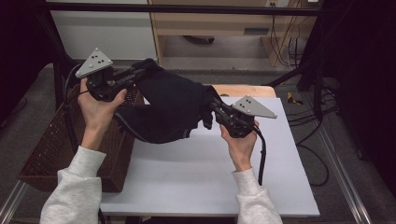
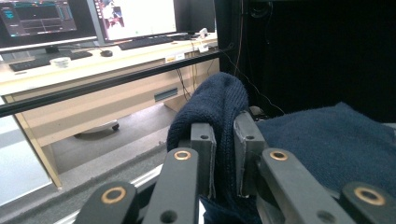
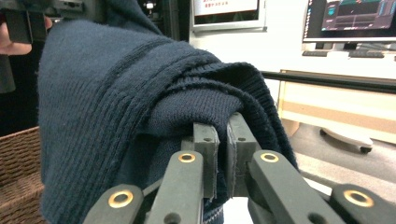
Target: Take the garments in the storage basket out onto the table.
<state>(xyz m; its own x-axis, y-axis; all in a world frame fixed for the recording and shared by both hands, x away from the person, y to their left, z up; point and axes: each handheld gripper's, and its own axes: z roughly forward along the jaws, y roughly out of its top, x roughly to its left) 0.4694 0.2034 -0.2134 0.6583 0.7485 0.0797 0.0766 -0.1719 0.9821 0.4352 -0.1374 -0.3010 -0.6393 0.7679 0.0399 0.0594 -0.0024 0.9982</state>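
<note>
A dark blue sweater (image 1: 168, 109) hangs in the air between the two grippers, its lower folds sagging toward the white table (image 1: 205, 177). The left gripper (image 1: 140, 72) clamps one knitted edge above a wicker basket (image 1: 51, 149). The right gripper (image 1: 212, 106) pinches the opposite edge tight, with cloth bunched over its jaws.

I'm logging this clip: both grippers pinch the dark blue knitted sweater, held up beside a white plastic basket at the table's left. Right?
Not quite: the basket is brown woven wicker, not white plastic, as the high view shows. The rest holds: the left gripper and right gripper each pinch the dark blue knitted sweater, held up beside it.
</note>
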